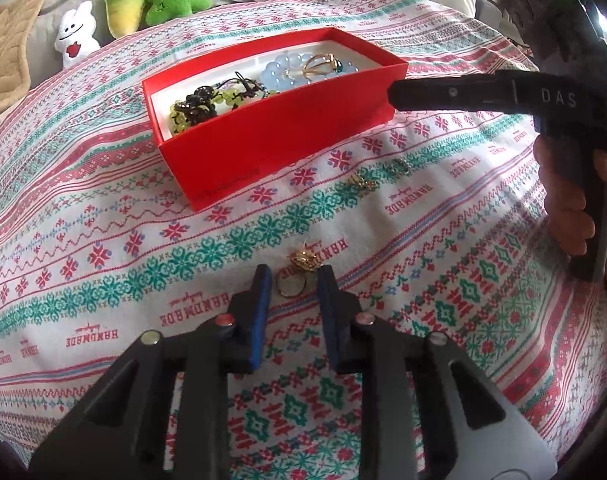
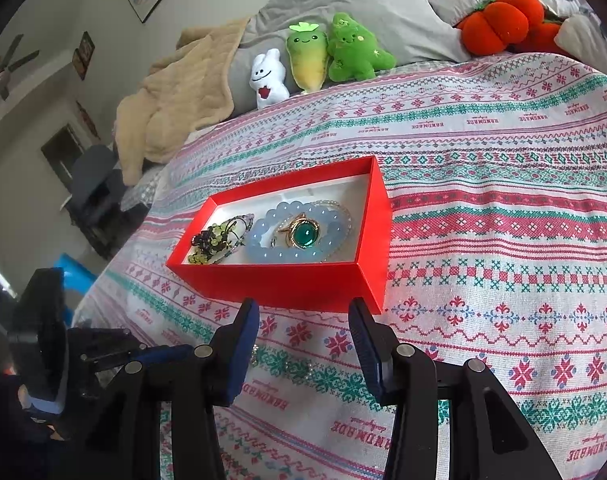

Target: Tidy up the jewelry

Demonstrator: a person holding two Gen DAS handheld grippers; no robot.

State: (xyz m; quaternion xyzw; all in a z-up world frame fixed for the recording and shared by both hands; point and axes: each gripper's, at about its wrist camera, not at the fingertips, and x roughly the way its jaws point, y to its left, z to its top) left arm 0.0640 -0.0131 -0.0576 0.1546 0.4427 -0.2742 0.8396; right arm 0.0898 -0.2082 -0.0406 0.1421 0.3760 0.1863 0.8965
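Note:
A gold ring [image 1: 299,272] with an ornate top lies on the patterned cloth between the tips of my left gripper [image 1: 295,280]. The jaws stand a little apart around it and the pads do not visibly press on it. The red box [image 1: 263,140] sits further back and holds a blue bead bracelet [image 2: 263,240], a gold ring with a green stone [image 2: 303,234] and a green and black bead piece [image 2: 211,240]. Two small gold pieces [image 1: 361,180] lie on the cloth in front of the box. My right gripper [image 2: 303,308] hangs open and empty just before the box's front wall [image 2: 283,284].
Plush toys [image 2: 323,56] stand in a row at the back of the bed, with a beige blanket [image 2: 175,100] to their left and an orange plush [image 2: 499,20] and grey pillows to the right. A hand [image 1: 563,200] holds the right gripper's handle.

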